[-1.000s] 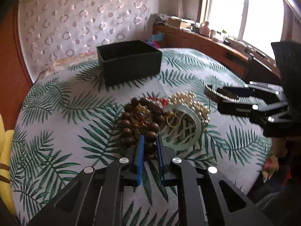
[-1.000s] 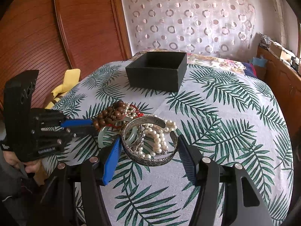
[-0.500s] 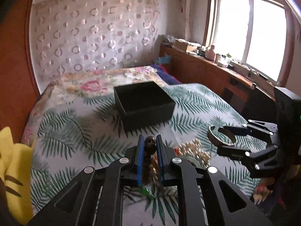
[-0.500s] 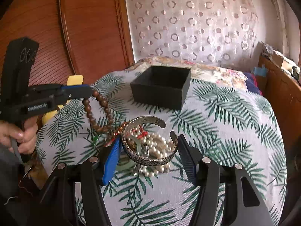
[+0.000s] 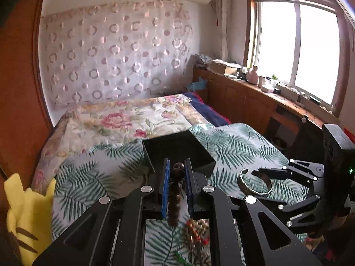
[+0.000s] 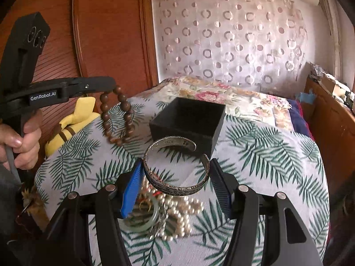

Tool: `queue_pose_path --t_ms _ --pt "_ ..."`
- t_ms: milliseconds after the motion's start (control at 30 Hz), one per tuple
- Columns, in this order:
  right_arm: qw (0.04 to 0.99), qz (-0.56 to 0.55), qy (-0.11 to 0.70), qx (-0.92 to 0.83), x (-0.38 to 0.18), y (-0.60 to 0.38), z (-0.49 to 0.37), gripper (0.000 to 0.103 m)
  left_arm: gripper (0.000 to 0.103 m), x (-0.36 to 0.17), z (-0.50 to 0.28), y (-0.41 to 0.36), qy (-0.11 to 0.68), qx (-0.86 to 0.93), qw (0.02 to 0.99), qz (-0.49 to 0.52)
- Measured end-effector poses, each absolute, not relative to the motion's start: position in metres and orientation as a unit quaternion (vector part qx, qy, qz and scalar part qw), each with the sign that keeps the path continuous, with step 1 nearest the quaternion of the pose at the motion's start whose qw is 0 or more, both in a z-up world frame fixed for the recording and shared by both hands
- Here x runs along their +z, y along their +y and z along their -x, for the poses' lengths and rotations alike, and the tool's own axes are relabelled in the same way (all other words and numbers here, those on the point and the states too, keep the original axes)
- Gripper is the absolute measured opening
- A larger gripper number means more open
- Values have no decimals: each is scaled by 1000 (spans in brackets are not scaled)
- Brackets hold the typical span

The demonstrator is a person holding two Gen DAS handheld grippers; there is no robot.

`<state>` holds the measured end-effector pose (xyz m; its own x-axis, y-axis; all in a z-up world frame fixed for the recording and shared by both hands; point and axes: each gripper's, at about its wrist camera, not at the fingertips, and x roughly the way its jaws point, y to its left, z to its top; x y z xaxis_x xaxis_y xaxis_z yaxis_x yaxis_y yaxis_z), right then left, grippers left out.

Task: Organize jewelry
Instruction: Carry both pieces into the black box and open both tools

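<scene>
Both of your grippers have come up off the jewelry pile since a second ago, each carrying its piece with it. Your left gripper (image 5: pixel 177 173) is pinched nearly closed on the brown wooden bead bracelet (image 6: pixel 117 116), which was lying in the heap a second ago and now hangs as a loop in the air above the palm-leaf cloth (image 6: pixel 266 155), to the left of the black box (image 6: pixel 188 119). In the left wrist view the beads run down between the blue pads (image 5: pixel 166 186), with one bead poking out above them.

Your right gripper (image 6: pixel 175 177) has its jaws standing wide and pressing on the two sides of the silver cuff bangle (image 6: pixel 175 187), whose open gap faces away toward the box. The bangle is held level, clear of the cloth, just in front of the box's near corner.

Below and behind the bangle the rest of the pile lies on the cloth: a pale green jade bangle (image 6: pixel 142 226), a pearl strand (image 6: pixel 184 210) and a bit of red and gold tangle, all touching one another. The black box sits open on the cloth beyond them; its inside looks dark. A yellow plush toy (image 6: pixel 73 119) lies at the cloth's left edge. Your hand (image 6: pixel 20 141) grips the left tool's handle.
</scene>
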<state>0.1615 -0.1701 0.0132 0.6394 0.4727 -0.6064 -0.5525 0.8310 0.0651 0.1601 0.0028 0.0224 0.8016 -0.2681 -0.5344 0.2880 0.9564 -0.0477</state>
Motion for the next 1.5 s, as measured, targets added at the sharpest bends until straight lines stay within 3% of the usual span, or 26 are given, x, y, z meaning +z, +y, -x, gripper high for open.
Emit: queue_pose_path --t_ms 1200,1233,1267,1333,1400,1500 --pt "900 99 331 267 6 -145 -253 62 12 10 -268 -15 328 -130 935 -25" --pt "900 100 332 266 5 -142 -255 62 15 6 -269 -15 332 -129 934 -24" --pt "899 101 333 266 4 -140 -258 62 28 1 -270 -13 338 -128 932 -21" --pt "898 98 333 269 4 -137 -262 62 39 -7 -269 -10 342 -128 931 -15" --pt "896 105 332 274 3 -133 -265 62 42 -12 -265 -6 342 -123 931 -15" --pt "893 117 336 277 -2 -126 -270 62 54 -16 -259 3 339 -115 934 -11"
